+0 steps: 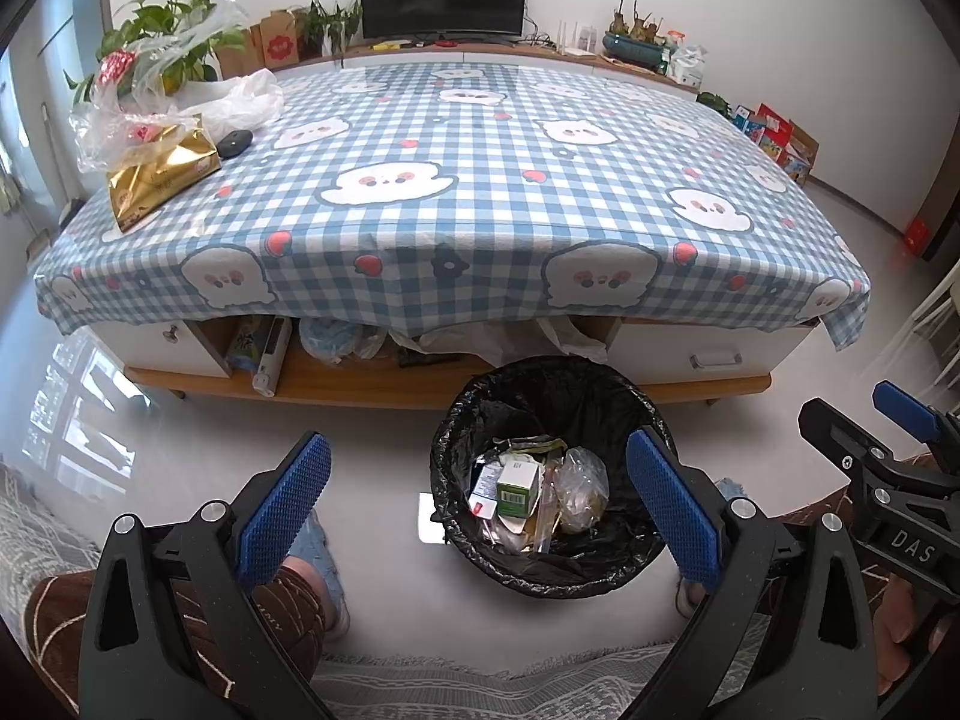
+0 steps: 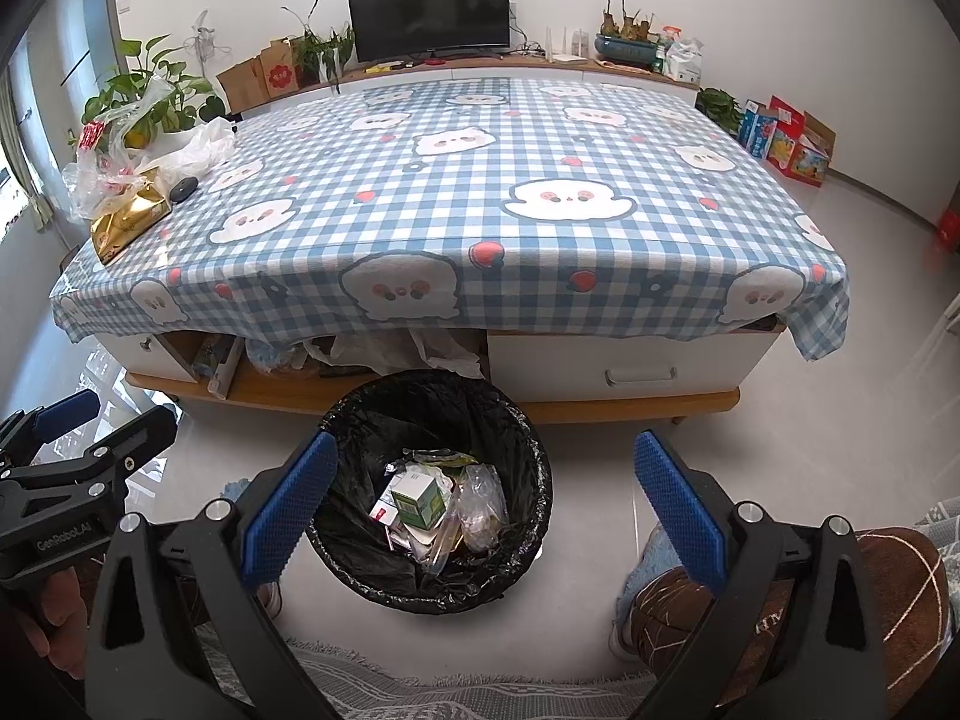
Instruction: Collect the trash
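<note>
**Grippers idle over a filled bin**

Trash already lies in the black-lined bin (image 1: 549, 474), which stands on the floor just in front of the low table (image 1: 456, 180), between the seated person's knees, presumably so anything lifted off the table can drop straight in. A green carton (image 1: 517, 487) and a crumpled clear bag (image 1: 579, 489) rest on top of the heap. The left gripper (image 1: 477, 510) hangs above the bin with its jaws spread wide and nothing between them; the right gripper (image 2: 486, 507) does the same. On the checked cloth's far left corner sit a gold wrapper (image 1: 159, 177), loose plastic bags (image 1: 180, 90) and a dark mouse (image 1: 234, 143). Judging by this, the wrapper and bags are the likely remaining pickings.
</note>
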Action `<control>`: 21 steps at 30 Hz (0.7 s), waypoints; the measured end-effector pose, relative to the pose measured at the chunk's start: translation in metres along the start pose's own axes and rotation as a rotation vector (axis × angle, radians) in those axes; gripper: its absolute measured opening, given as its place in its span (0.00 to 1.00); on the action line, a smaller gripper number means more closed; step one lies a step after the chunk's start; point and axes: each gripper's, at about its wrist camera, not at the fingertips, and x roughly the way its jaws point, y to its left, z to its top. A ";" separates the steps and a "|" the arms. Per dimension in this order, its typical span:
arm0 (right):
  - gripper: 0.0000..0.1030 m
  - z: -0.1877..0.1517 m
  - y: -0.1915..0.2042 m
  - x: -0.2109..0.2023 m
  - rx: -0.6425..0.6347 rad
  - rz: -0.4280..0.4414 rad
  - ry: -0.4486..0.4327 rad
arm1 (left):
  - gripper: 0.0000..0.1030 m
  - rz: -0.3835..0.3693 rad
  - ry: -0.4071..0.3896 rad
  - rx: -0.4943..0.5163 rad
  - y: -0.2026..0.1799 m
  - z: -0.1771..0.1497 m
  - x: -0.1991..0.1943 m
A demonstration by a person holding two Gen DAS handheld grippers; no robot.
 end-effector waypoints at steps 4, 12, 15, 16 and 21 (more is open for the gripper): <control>0.92 0.000 0.000 0.000 -0.001 0.000 0.000 | 0.94 0.005 -0.002 -0.002 0.000 0.000 0.000; 0.92 0.000 0.000 0.001 0.001 0.001 0.000 | 0.94 0.023 -0.005 -0.012 0.000 0.001 0.001; 0.92 0.000 0.000 0.001 0.000 -0.001 0.000 | 0.94 0.024 -0.004 0.000 -0.002 0.000 0.002; 0.92 0.000 0.000 0.000 0.001 0.001 0.000 | 0.94 0.023 -0.003 0.004 -0.002 0.000 0.002; 0.92 0.000 0.000 0.001 0.002 0.001 0.001 | 0.94 0.020 0.004 0.005 -0.003 -0.002 0.004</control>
